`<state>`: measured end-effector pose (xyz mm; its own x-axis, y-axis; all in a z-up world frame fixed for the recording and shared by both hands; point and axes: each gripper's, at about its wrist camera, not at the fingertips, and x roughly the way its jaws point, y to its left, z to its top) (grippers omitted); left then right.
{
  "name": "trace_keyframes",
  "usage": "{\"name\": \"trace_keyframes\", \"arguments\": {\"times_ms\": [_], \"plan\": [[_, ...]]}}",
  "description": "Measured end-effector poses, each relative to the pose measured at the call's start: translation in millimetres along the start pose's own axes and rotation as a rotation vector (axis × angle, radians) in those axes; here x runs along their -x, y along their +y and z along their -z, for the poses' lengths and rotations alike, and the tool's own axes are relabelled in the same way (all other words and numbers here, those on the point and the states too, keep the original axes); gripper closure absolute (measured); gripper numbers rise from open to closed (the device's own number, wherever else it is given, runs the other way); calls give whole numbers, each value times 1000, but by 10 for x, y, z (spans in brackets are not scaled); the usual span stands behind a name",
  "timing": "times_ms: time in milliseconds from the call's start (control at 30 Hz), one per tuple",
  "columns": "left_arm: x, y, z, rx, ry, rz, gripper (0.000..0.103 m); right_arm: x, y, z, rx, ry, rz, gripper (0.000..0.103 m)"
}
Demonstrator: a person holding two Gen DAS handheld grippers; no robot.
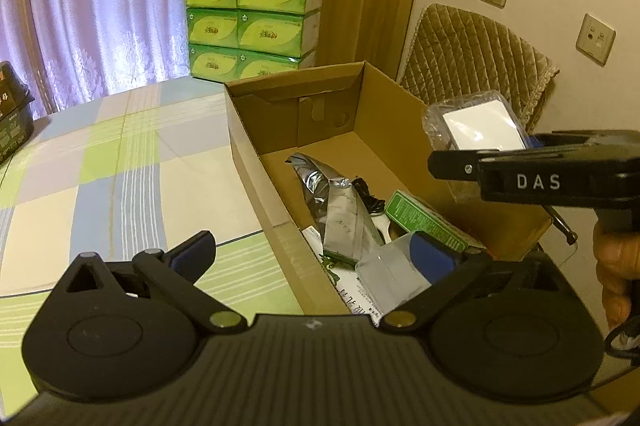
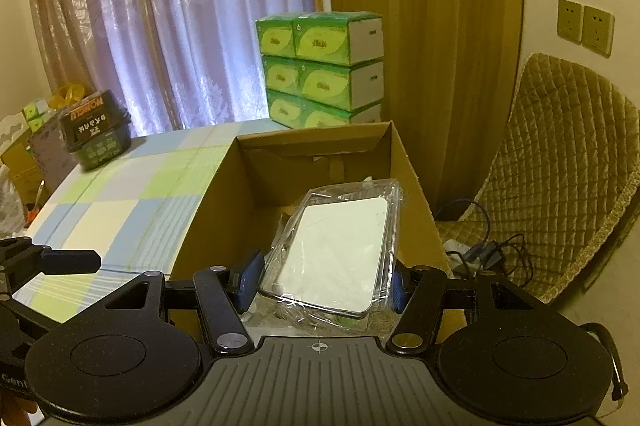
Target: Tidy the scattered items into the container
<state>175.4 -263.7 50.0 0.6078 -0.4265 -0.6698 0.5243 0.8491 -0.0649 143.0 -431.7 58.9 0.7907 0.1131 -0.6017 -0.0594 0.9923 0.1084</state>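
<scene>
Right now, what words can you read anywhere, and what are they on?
"DAS": white letters on the right black tool.
"Gen...": cut off at the picture's edge, on the left black tool.
Dark plastic tub: its large upside-down label is too blurred to read.
Green tissue boxes and green carton: print too small.

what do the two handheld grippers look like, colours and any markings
Both grippers, left and right, are matt black: ribbed body, two round discs, linkage arms with silver pivots, blue pads on the fingers. The right one bears white letters "DAS" on its side. No sleeve shows.
</scene>
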Motion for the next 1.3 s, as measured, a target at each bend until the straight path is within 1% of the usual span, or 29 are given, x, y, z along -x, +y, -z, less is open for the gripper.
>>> {"name": "trace_keyframes", "arguments": {"times_ms": [100,133,167,233,467,567,767,867,967,1033,1200,1300], "plan": [[0,-5,18,-7,0,-3,1,0,-2,-13,-9,-19,-5,40],[-1,1,21,-4,1,-3,1,2,-2,-22,-9,-22,-9,29],[-3,7,26,-1,2,-4,1,12,2,-28,-11,-29,-10,0],[-4,12,26,-1,2,-3,1,78,8,-32,-10,-74,-11,0],[14,9,58,3,-11,-1,1,141,8,-44,-12,-81,1,0],[36,-1,66,-2,-20,-24,1,189,-2,-36,-13,-86,8,0],[112,24,65,30,-23,-37,1,296,-47,-32,-27,-89,20,0],[153,19,75,30,-7,-53,1,352,-57,-27,-24,-76,26,0],[198,4,92,44,18,-54,1,420,-54,-15,-20,-42,27,0],[259,-20,116,45,18,-60,1,485,-36,3,-13,-13,24,0],[452,-25,216,63,21,-59,1,713,13,75,-18,10,47,0],[607,0,265,75,17,-57,1,856,69,108,-17,21,45,0]]}}
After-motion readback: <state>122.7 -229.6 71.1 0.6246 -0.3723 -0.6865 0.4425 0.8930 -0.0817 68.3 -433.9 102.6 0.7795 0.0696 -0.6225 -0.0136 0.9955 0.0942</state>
